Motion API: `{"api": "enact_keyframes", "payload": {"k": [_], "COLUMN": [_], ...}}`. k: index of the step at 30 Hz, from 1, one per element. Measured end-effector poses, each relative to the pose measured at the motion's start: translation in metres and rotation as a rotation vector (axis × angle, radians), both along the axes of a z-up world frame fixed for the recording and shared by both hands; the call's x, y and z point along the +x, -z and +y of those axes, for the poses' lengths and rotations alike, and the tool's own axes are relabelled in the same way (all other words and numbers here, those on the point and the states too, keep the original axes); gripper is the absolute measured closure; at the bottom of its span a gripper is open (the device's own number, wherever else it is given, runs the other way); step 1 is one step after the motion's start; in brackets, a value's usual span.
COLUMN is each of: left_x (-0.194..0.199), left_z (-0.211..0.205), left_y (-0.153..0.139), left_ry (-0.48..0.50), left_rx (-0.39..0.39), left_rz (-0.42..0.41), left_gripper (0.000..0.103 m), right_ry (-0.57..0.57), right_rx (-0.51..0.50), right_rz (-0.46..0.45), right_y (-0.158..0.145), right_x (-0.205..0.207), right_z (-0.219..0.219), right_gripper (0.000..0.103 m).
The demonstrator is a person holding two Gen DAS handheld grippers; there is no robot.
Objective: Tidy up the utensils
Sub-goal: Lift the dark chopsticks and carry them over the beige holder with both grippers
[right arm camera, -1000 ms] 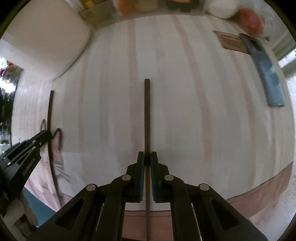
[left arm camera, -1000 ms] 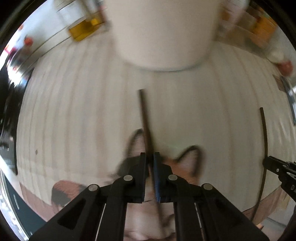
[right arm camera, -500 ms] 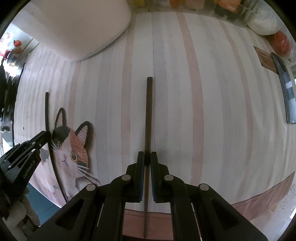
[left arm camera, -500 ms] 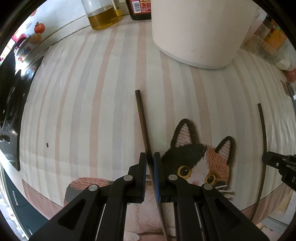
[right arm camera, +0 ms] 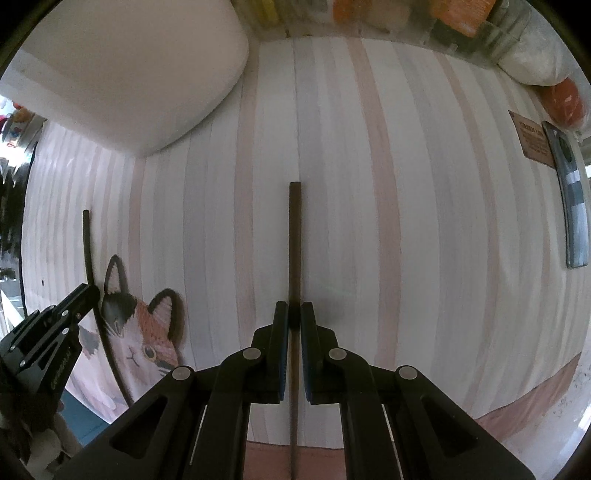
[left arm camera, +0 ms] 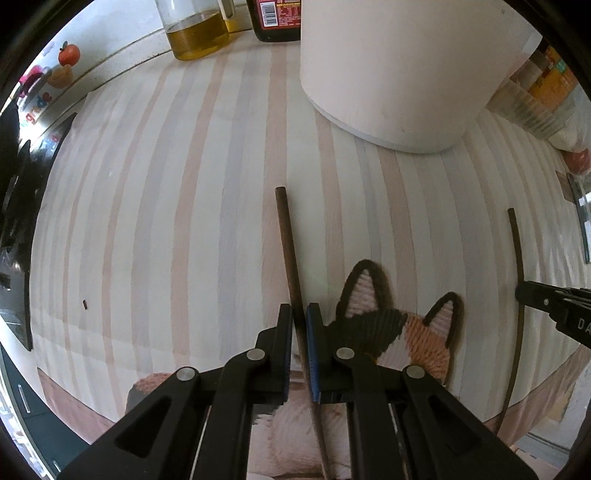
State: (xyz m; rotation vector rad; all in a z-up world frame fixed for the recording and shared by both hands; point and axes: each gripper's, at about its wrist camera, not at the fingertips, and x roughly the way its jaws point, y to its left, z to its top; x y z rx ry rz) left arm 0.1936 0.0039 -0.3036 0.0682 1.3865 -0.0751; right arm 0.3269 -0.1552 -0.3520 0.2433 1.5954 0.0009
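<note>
My left gripper (left arm camera: 298,314) is shut on a dark wooden chopstick (left arm camera: 288,243) that sticks out ahead of the pads, held above the striped mat. My right gripper (right arm camera: 294,312) is shut on a second dark chopstick (right arm camera: 295,240), also pointing forward. Each wrist view catches the other hand: the right gripper (left arm camera: 532,293) with its chopstick (left arm camera: 517,251) at the right edge, and the left gripper (right arm camera: 86,293) with its chopstick (right arm camera: 88,247) at the left edge. A big white container (left arm camera: 410,70) stands ahead of the left gripper.
A striped mat (left arm camera: 166,221) with a cat picture (left arm camera: 399,332) covers the table. Behind stand an oil jar (left arm camera: 199,33) and a dark bottle (left arm camera: 277,18). Packets and jars (right arm camera: 461,22) line the back; a phone (right arm camera: 572,192) and a card (right arm camera: 532,140) lie at right.
Both grippers have shifted across the mat with their chopsticks still held; the cat picture has come into view, and the white container now sits further right in the left wrist view.
</note>
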Motion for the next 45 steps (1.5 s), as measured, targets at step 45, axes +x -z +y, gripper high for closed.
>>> {"api": "enact_keyframes", "payload": {"k": [45], "left_x": [0.005], "left_z": [-0.024], "left_y": [-0.179], "left_ry": [0.01], "left_rx": [-0.128], "left_rz": [-0.448], "left_gripper": [0.099], "right_ry": [0.04], "right_rx": [0.083], "right_rz": [-0.648], "right_y": [-0.165], "right_x": [-0.066], "right_z": [-0.015], "right_gripper": [0.097]}}
